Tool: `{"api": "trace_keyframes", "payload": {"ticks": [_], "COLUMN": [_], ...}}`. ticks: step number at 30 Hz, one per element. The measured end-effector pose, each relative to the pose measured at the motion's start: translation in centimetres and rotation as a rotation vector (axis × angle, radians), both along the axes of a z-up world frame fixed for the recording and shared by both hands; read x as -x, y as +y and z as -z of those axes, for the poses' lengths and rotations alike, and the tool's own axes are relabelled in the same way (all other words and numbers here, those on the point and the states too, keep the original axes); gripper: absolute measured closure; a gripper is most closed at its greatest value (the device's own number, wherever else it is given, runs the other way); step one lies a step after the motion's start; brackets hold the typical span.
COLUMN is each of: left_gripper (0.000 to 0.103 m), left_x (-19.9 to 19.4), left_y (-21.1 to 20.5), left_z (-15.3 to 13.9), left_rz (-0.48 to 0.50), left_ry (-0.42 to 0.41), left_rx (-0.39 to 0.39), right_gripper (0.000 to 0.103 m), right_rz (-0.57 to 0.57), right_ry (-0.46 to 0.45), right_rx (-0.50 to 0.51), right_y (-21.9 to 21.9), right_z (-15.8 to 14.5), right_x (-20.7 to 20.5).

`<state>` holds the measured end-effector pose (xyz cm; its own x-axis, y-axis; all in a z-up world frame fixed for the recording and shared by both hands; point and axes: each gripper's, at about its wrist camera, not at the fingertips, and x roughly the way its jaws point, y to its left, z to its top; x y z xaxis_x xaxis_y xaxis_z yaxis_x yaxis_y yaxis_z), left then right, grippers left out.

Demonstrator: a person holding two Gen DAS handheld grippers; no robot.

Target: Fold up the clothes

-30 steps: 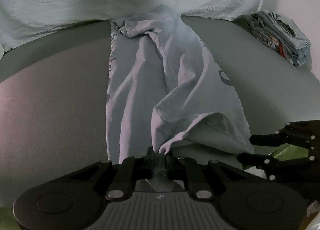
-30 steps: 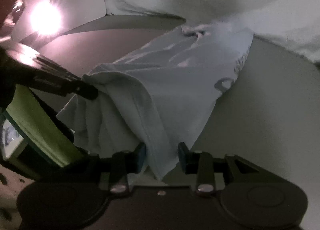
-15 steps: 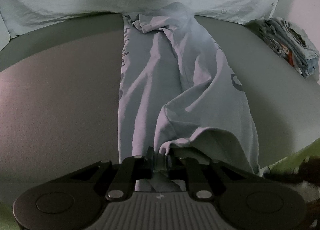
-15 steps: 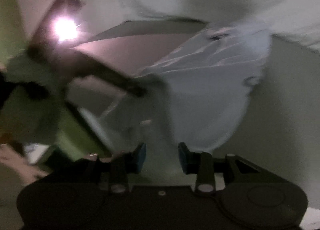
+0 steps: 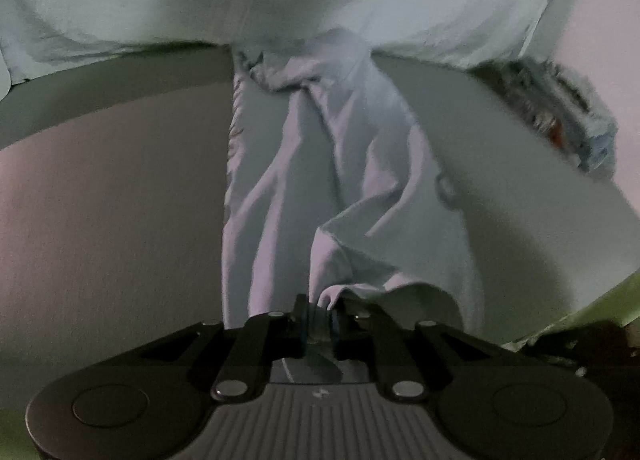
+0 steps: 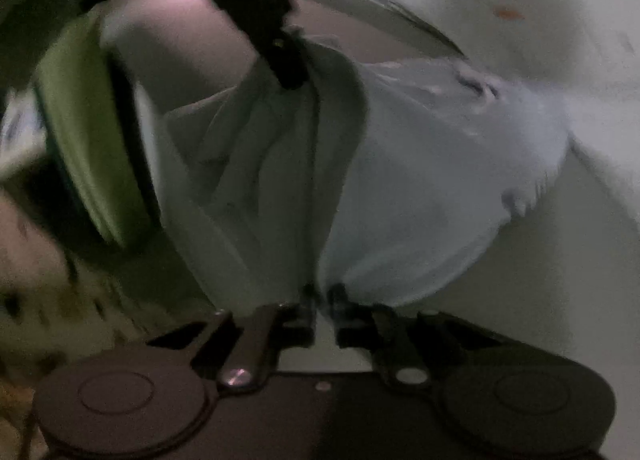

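Note:
A pale blue garment (image 5: 360,188) lies in a long, creased strip on the grey surface, running away from me. My left gripper (image 5: 320,320) is shut on its near hem, which bunches between the fingers. In the right wrist view the same garment (image 6: 400,188) hangs in folds, and my right gripper (image 6: 322,300) is shut on its near edge. The left gripper's fingers (image 6: 288,64) hold the cloth further up in that view, which is blurred.
A white sheet with small carrot prints (image 5: 240,0) lies across the far side. A pile of folded clothes (image 5: 560,116) sits at the far right. Bare grey surface (image 5: 100,200) lies left of the garment. A green edge (image 5: 600,300) shows at the lower right.
My right gripper has closed on the garment's edge; it was open around it before. The right gripper has swung, so the left gripper now shows higher in its view. The left gripper kept its hold.

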<state>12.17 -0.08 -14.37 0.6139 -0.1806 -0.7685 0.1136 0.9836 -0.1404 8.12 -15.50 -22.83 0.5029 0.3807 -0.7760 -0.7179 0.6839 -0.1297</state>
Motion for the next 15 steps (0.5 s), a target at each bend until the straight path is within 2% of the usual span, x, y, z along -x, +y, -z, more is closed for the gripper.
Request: {"api": "trace_keyframes", "payload": {"ticks": [2, 4, 5, 6, 8, 11, 12, 15], "left_gripper": [0.093, 0.093, 0.093, 0.093, 0.093, 0.09, 0.086, 0.086], "left_x": [0.5, 1.1, 1.4, 1.7, 2.1, 2.6, 2.6, 3.0], "left_y": [-0.2, -0.9, -1.3, -1.9, -3.4, -7.3, -8.7, -12.0], "left_z": [-1.5, -3.1, -3.7, -4.2, -4.4, -2.8, -1.9, 1.7], "left_rz": [0.006, 0.038, 0.058, 0.085, 0.153, 0.295, 0.351, 0.482], "left_ry": [-0.034, -0.071, -0.085, -0.091, -0.091, -0.036, -0.008, 0.109], "left_rx": [0.039, 0.08, 0.093, 0.11, 0.14, 0.096, 0.074, 0.049], "right_gripper": [0.095, 0.096, 0.096, 0.096, 0.096, 0.096, 0.096, 0.093], "right_rz": [0.19, 0.378, 0.465, 0.529, 0.606, 0.686, 0.705, 0.773], "right_ry": [0.153, 0.31, 0.378, 0.416, 0.481, 0.576, 0.582, 0.538], "right_rx": [-0.291, -0.64, -0.782, -0.816, -0.737, -0.615, -0.589, -0.577], "right_y": [-3.3, -7.7, -9.7, -10.8, -11.7, -12.2, -12.3, -13.3], "right_z": [-1.7, -2.1, -2.1, -1.4, 0.4, 2.8, 3.0, 2.3], "right_x": [-1.0, -1.2, -1.2, -0.9, -0.3, 1.2, 1.8, 3.1]}}
